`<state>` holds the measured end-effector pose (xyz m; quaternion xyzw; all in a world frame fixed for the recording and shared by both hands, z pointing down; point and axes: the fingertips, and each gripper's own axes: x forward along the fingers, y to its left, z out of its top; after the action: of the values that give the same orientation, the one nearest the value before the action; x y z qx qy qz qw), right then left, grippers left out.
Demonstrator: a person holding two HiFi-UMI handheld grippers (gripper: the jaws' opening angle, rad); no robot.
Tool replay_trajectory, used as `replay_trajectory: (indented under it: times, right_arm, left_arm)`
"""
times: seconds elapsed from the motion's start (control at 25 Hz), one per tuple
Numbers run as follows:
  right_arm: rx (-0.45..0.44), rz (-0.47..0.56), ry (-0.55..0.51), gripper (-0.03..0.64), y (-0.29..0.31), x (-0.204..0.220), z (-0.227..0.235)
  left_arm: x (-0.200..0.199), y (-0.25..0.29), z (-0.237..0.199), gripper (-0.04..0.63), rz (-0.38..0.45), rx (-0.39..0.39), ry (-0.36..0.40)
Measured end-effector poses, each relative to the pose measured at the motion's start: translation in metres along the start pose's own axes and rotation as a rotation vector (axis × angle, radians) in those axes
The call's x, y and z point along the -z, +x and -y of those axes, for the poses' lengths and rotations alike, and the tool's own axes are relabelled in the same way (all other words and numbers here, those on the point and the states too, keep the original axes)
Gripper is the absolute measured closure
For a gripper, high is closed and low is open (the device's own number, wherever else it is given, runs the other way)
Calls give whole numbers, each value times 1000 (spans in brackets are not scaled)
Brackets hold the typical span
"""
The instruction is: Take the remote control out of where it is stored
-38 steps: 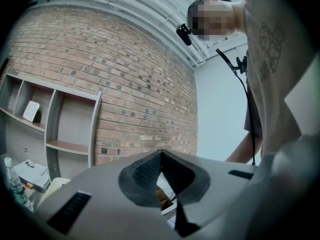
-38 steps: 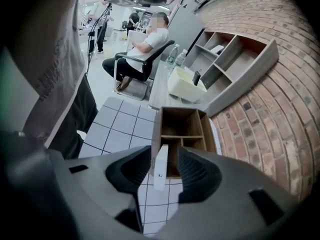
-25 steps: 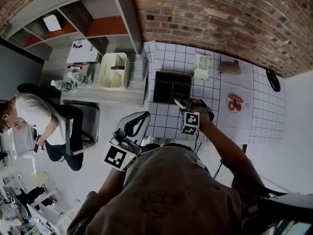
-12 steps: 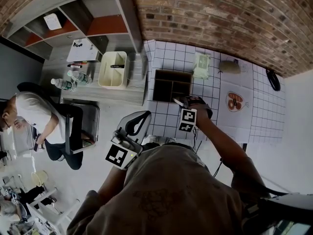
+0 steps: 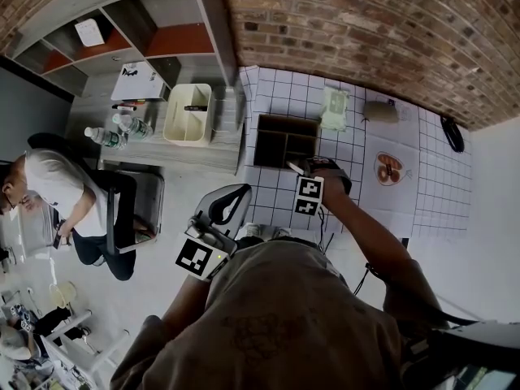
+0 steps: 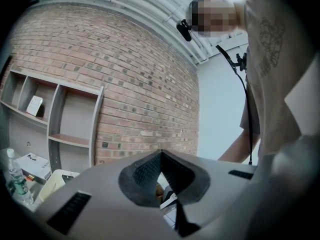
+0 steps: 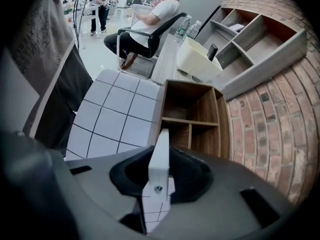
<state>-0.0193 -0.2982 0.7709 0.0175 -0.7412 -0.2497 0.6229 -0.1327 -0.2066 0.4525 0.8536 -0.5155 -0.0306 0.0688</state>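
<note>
A white remote control (image 7: 156, 194) stands edge-on between the pads of my right gripper (image 7: 162, 154), pointing steeply down at the gridded tabletop. The jaws have just been closing on it and look shut on its two faces. In the head view the right gripper (image 5: 305, 169) hovers just in front of the dark wooden compartment box (image 5: 284, 140), with the remote's white tip (image 5: 296, 168) poking out towards it. The box's (image 7: 190, 121) compartments that show look empty. My left gripper (image 6: 161, 156) is shut on nothing and held level by my body (image 5: 230, 201), facing the brick wall.
A white gridded cloth (image 5: 276, 96) covers the table under the brick wall. On it lie a pale packet (image 5: 335, 108), a sheet with an orange print (image 5: 390, 169) and a black object (image 5: 451, 132). To the left are a cream bin (image 5: 188, 116), water bottles (image 5: 122, 128), shelving and a seated person (image 5: 49, 193).
The right gripper has tilted a little, and its marker cube has shifted slightly up and left in the head view. The left gripper has stayed put.
</note>
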Motion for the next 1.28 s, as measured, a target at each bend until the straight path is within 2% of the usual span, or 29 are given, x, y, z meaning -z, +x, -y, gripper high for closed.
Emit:
replay_trajectory:
  times: [0.12,0.52,1.28]
  right_arm:
    - [3,-6,2,531,0,-1,0]
    - [27,-17,16,532,-7,-2,2]
    - [120,47,147,532,-69,1,24]
  left_arm:
    - [0,-4,-1,591,21,0,5]
    - [0,-11,-2,591,-4,-6,4]
    - [-7,-7,4,591,10,56,38]
